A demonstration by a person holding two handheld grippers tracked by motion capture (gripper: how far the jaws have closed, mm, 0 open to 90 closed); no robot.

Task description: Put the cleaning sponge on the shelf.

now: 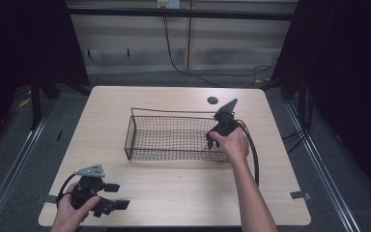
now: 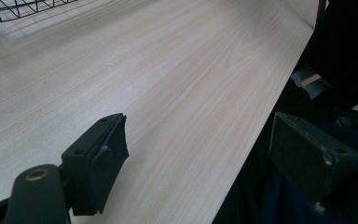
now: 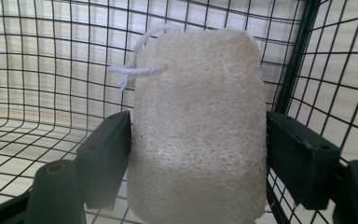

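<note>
Right tongs (image 3: 198, 154) clenched on loofah pad (image 3: 198, 121) inside wire basket (image 1: 140, 145); left tongs (image 2: 209, 158) released, above table (image 2: 177, 70).

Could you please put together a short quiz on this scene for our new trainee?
1. True or false: the left tongs are closed on a cloth.
2. What sits between the right tongs? A) a loofah pad B) a cup C) a brush
3. In a few words: where on the table are the right tongs working?

Key
1. False: they stand open, with nothing between them, over the table's near edge.
2. A
3. Inside the wire basket, at its right end.
</note>
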